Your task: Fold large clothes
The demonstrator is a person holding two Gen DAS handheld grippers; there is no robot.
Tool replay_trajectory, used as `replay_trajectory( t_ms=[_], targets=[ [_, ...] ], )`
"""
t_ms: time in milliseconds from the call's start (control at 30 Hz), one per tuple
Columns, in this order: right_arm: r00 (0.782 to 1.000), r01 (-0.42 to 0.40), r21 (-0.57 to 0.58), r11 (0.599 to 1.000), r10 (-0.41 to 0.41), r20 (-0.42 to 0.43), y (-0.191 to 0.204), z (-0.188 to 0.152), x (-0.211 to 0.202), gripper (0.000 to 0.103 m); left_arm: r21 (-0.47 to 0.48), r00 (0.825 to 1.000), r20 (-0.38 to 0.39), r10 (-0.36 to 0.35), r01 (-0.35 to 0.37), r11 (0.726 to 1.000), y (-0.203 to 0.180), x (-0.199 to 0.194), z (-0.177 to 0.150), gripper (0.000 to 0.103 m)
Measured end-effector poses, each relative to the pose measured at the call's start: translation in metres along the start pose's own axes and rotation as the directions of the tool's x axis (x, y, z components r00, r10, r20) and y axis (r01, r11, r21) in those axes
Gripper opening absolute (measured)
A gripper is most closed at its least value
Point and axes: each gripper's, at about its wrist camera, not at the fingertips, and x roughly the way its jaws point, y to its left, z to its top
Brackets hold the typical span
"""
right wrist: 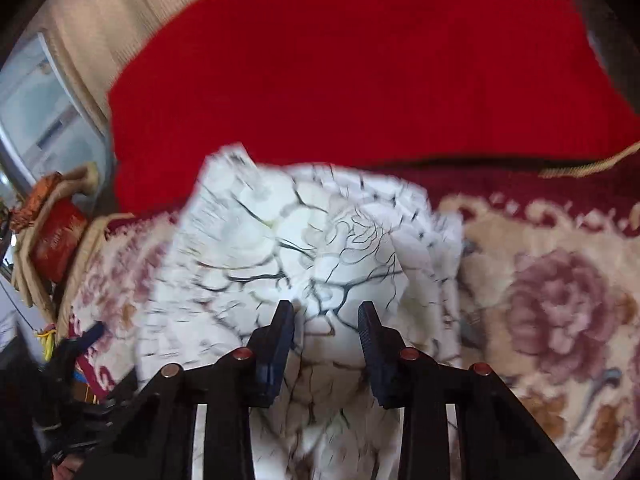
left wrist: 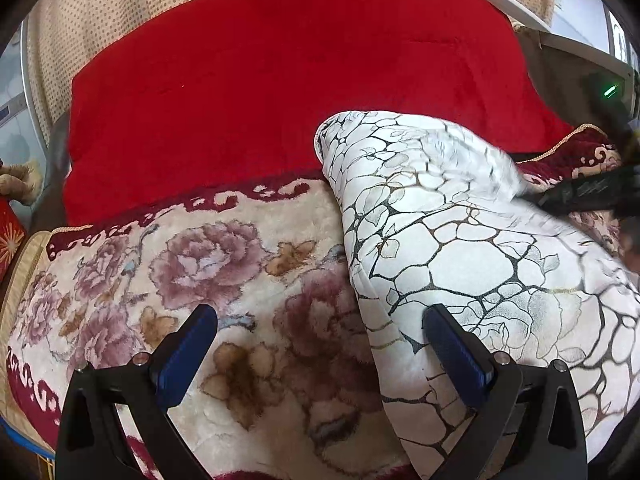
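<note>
At the far left of the left wrist view, a red box with a gold starburst point(left wrist: 9, 240) sits just past the edge of the bed. The floral blanket point(left wrist: 192, 280), cream with mauve roses and a dark red scroll border, covers the bed's near part; behind it lies a plain red quilt point(left wrist: 280, 80), backed by a beige dotted curtain point(left wrist: 100, 12). The left hand-held gripper point(left wrist: 318, 338) hovers over the blanket with its jaws spread wide and nothing pinched; its right-hand finger overlaps the edge of the white garment with the black crackle print point(left wrist: 460, 248), which is heaped on the right half of the blanket. Further right, the right hand-held gripper point(right wrist: 326, 322) has its jaws drawn in on a fold of this garment point(right wrist: 312, 248), the blue pads pressing the cloth on both sides. The cloth is blurred.
</note>
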Motion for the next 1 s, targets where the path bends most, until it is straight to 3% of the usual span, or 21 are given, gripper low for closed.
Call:
replay_trajectory(
  t_ms=[67, 167, 233, 400, 500, 567, 600, 667, 767, 900, 1000],
  targets=[
    [0.999, -0.006, 0.027, 1.0, 0.007, -0.039, -0.007, 0.001, 0.018, 0.036, 0.002, 1.0, 0.003, 0.0, 0.0, 1.0, 0.0, 0.001, 0.0, 0.103],
    [1.0, 0.003, 0.018, 1.0, -0.003, -0.016, -0.002, 0.002, 0.009, 0.036, 0.0, 1.0, 0.006, 0.003, -0.003, 1.0, 0.001, 0.002, 0.001, 0.103],
    [0.999, 0.013, -0.009, 1.0, -0.012, 0.029, 0.002, -0.003, -0.012, 0.037, -0.002, 1.0, 0.004, 0.003, -0.003, 1.0, 0.001, 0.002, 0.001, 0.103],
    [0.993, -0.051, -0.068, 0.996, 0.058, 0.105, 0.018, -0.023, -0.059, 0.04, -0.006, 1.0, 0.004, 0.005, -0.005, 1.0, 0.002, 0.001, 0.0, 0.103],
    [0.993, -0.075, -0.104, 0.992, 0.084, 0.078, 0.026, -0.037, -0.064, 0.04, -0.011, 1.0, 0.001, 0.006, -0.006, 1.0, 0.001, 0.001, 0.0, 0.103],
    [0.998, -0.054, -0.103, 0.993, 0.058, 0.039, 0.027, -0.046, -0.046, 0.04, -0.012, 1.0, 0.0, 0.007, -0.007, 1.0, 0.0, 0.001, -0.001, 0.103],
    [0.999, -0.049, -0.094, 0.994, 0.05, 0.015, 0.021, -0.05, -0.039, 0.048, -0.014, 1.0, -0.001, 0.005, -0.005, 1.0, 0.0, 0.002, -0.001, 0.103],
    [0.998, -0.059, -0.044, 0.997, 0.058, -0.025, 0.011, -0.056, -0.024, 0.049, -0.014, 1.0, -0.005, 0.004, -0.004, 1.0, 0.0, 0.001, -0.001, 0.103],
    [0.998, -0.062, -0.055, 0.997, 0.062, 0.014, 0.01, -0.058, -0.035, 0.049, -0.017, 1.0, -0.02, -0.023, 0.023, 1.0, 0.005, -0.001, 0.002, 0.103],
    [0.991, -0.092, -0.065, 0.994, 0.097, 0.09, 0.005, -0.071, -0.062, 0.049, -0.096, 0.999, 0.008, -0.05, 0.05, 0.994, 0.024, -0.005, 0.007, 0.103],
    [0.993, -0.083, -0.061, 0.995, 0.087, 0.074, 0.002, -0.073, -0.063, 0.05, -0.122, 0.999, -0.016, -0.034, 0.032, 0.992, 0.03, 0.004, 0.008, 0.103]
  ],
)
